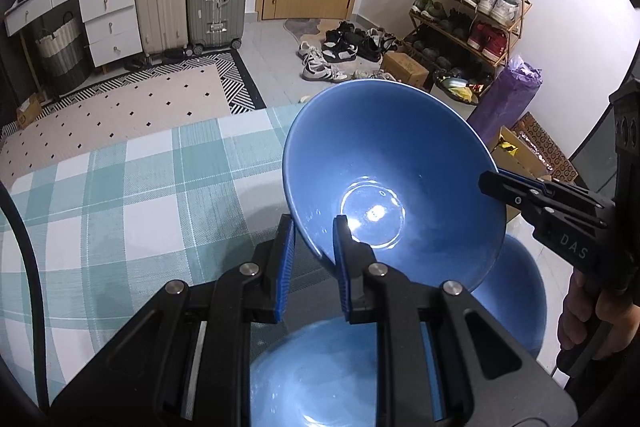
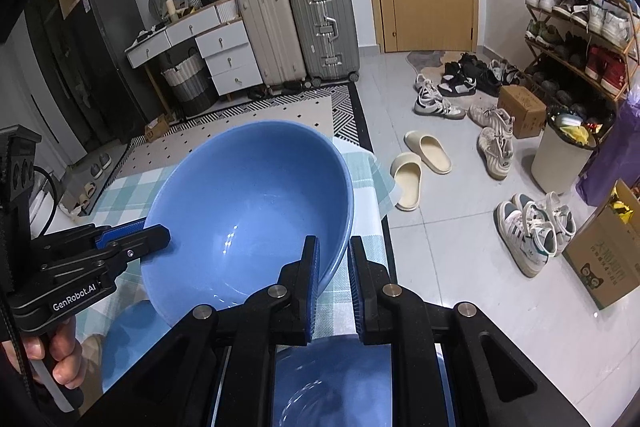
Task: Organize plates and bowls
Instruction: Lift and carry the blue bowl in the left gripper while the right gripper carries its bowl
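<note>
Two claws share one blue bowl (image 1: 392, 179) above a checked-cloth bench (image 1: 120, 195): the left claw (image 1: 314, 227) pinches the rim at six o'clock, the right claw (image 2: 334, 259) clamps the rim at its three o'clock. More blue bowls (image 2: 344, 379) sit below. With only thin rim grips, uneven lifting by either hand could likely twist the bowl loose onto them.

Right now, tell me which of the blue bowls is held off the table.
The tilted blue bowl is: the left gripper and right gripper each pinch its rim. The other blue bowls lie below it.
</note>
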A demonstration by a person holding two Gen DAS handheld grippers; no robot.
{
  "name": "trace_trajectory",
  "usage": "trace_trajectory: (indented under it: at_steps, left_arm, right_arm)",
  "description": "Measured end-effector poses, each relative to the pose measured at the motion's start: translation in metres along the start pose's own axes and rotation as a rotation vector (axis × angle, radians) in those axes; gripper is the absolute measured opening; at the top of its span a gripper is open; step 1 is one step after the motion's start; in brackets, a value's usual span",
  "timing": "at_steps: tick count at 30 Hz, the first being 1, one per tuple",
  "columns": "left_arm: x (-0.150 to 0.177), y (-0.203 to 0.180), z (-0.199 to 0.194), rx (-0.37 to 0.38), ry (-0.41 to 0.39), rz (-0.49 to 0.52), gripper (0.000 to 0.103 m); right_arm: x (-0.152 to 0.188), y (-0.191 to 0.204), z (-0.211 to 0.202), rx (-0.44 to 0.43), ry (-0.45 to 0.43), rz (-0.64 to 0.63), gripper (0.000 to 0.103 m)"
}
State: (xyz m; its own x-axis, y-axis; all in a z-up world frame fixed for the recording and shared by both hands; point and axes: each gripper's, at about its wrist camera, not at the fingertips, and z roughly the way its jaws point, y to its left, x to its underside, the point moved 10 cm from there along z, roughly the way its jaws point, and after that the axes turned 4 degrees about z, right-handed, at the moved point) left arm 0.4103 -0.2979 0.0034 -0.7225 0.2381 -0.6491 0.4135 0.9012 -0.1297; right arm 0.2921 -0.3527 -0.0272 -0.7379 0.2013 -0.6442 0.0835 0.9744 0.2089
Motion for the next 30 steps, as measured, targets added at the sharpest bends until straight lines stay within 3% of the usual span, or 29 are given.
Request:
trace_trajectory:
  at_steps: [30]
  left_arm:
    - [0.025, -0.044, -0.133, 0.005, -0.108, 0.023, 0.016]
  right_arm:
    - [0.015, 0.035, -0.117, -0.034, -0.120, -0.052, 0.015]
